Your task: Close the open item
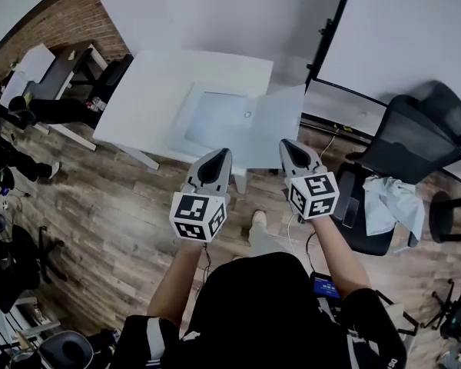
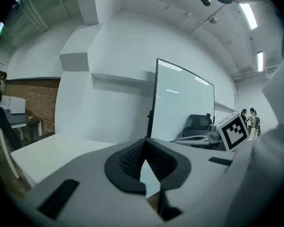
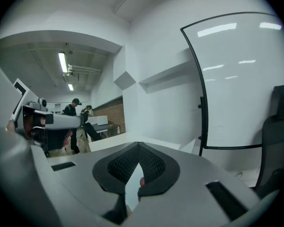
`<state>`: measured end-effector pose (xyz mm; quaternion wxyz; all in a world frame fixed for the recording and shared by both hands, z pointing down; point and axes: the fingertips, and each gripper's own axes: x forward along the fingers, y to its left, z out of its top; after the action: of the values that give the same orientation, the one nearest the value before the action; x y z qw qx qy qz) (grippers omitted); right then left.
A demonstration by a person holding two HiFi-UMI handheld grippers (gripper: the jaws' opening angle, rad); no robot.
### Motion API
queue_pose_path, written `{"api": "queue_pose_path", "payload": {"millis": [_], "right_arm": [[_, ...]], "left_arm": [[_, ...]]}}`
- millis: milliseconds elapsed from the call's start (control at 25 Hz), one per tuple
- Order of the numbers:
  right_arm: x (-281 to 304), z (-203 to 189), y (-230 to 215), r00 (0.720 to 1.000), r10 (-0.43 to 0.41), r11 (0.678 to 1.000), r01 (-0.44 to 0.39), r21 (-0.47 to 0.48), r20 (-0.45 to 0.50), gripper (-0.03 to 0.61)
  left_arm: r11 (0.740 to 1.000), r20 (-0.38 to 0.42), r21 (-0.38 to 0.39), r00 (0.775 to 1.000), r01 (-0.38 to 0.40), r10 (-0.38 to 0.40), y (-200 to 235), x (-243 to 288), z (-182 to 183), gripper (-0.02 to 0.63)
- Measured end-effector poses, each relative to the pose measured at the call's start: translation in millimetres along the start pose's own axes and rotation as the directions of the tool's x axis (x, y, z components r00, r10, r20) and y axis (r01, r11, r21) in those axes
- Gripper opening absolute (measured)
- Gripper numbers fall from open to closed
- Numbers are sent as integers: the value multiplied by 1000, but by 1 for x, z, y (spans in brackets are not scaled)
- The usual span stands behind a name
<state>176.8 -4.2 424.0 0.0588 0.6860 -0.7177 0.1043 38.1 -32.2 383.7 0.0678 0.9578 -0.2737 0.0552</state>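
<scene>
Fingers of the left gripper [image 1: 217,157] and right gripper [image 1: 290,147] sit together, empty, short of the white bench [image 1: 150,83] where the shallow white box [image 1: 215,121] lies open, its probably light, bendy lid [image 1: 280,125] best lifted by its free edge.

open item [image 1: 230,121]: near edge hidden under the tips of the left gripper [image 1: 221,155] and right gripper [image 1: 287,144]; what kind of thing it is cannot be told
small mark [image 1: 247,114]: on the open item, too small to tell
table [image 1: 154,91]: legs mostly hidden beneath its top
whiteboard [image 1: 399,29]: far right, cut off by the top and right edges
stool [image 1: 446,215]: cut off by the right edge
clutter [image 1: 4,167]: far left, dark, cut off by the left edge
people [image 2: 251,119]: too small to make out
reddish spot [image 3: 141,181]: in the gap of the right jaws, unclear
</scene>
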Motion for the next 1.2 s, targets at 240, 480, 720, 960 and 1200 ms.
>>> {"api": "queue_pose_path", "payload": {"millis": [240,480,720,960,1200], "right_arm": [[8,-17,-53,997,-73,997,74,25,-35,37],[19,-38,-94,989,-123,990,128,52,-80,37],[33,-58,-127,981,-146,985,157,78,-130,37],[55,-76,-149,971,-153,983,169,76,-183,37],[73,-86,-161,968,-138,984,158,81,-212,37]], "left_arm": [[998,-36,0,997,62,-62,-8,54,-8,11],[993,-76,-2,990,117,-117,-17,100,-16,11],[989,-116,-11,982,148,-149,-20,140,-28,11],[987,-147,-7,976,161,-160,-11,170,-36,11],[989,-159,-19,976,148,-149,-1,188,-39,11]]}}
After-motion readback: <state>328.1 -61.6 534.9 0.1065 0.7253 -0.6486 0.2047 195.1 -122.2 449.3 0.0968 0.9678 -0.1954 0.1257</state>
